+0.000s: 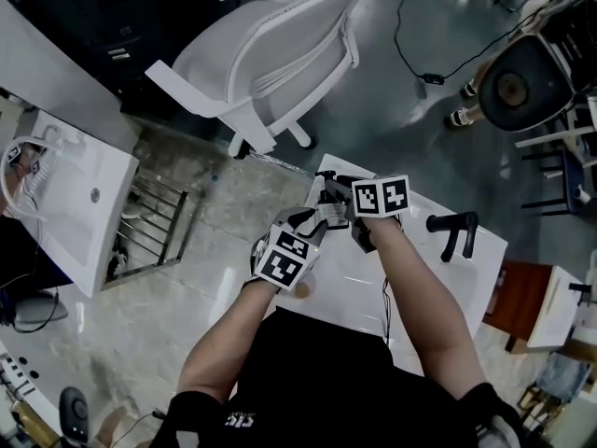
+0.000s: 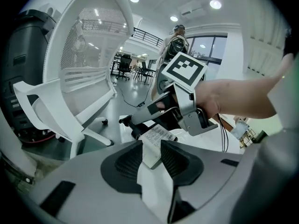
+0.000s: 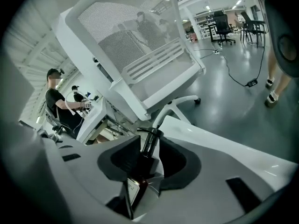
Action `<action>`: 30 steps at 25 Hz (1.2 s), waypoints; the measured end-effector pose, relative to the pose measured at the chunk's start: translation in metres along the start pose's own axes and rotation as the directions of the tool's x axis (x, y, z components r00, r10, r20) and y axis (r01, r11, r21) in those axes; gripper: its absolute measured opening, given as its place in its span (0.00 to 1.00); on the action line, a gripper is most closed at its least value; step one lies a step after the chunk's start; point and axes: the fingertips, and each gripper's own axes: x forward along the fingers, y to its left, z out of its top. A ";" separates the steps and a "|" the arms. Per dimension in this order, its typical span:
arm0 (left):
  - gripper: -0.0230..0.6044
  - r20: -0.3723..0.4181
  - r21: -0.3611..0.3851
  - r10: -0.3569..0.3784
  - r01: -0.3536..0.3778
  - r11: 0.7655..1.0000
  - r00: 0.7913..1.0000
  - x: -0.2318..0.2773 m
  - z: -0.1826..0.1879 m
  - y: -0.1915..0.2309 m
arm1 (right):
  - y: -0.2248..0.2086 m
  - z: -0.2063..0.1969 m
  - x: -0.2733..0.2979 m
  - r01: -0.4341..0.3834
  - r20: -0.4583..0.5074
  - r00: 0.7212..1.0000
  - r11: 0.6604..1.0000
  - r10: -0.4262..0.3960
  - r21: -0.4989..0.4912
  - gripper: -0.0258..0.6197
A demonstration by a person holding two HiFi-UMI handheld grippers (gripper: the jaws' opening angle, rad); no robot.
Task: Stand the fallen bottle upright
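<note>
- Where the black shirt (image 1: 317, 371) fills 6 o'clock of the head view, white lettering (image 1: 241, 420) sits near its hem, too small to read.
- The left gripper (image 2: 152, 146) reaches out from the person's left forearm. Its fingers are clamped on the bottle (image 3: 142, 171), pressing both sides of a white label (image 2: 158, 138). The label carries lines of fine print, none of it legible.
- The right gripper (image 3: 148, 143) lies at 1 o'clock of the left one in the head view. Its fingers stand apart, with the bottle's dark neck and black pump head between them and a gap showing beside the neck.
- A second small label at the bottle's near end cannot be read either.
- The bottle hangs between the two grippers over the near-left part of the white bench (image 1: 466, 278). Its pump end points away along the right gripper's fingers, and its tilt cannot be judged.
- Each gripper's cube shows black-and-white square markers.
- A black stand (image 1: 454, 234) rests on the bench at 3 o'clock of the grippers.
- A white mesh chair (image 1: 270, 54) stands on the grey floor at 11 o'clock.
- A black cable (image 1: 410, 54) trails at 1 o'clock.
- Far off at 9 o'clock in the right gripper view, a person (image 3: 58, 101) sits at a desk.
</note>
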 end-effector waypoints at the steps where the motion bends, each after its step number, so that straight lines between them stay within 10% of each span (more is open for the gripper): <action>1: 0.26 -0.004 0.003 -0.002 0.002 1.000 1.000 0.001 -0.001 -0.001 | 0.000 0.000 0.000 0.000 -0.002 1.000 1.000 0.000 0.002 0.26; 14: 0.33 -0.034 -0.064 -0.093 0.091 0.994 0.995 0.017 0.002 -0.001 | 0.014 -0.062 -0.066 -0.116 0.100 0.989 0.987 0.106 0.107 0.35; 30: 0.40 -0.080 0.006 -0.081 0.081 0.997 0.994 0.031 -0.001 -0.021 | -0.010 -0.007 -0.038 -0.038 0.077 0.997 0.996 0.032 0.080 0.38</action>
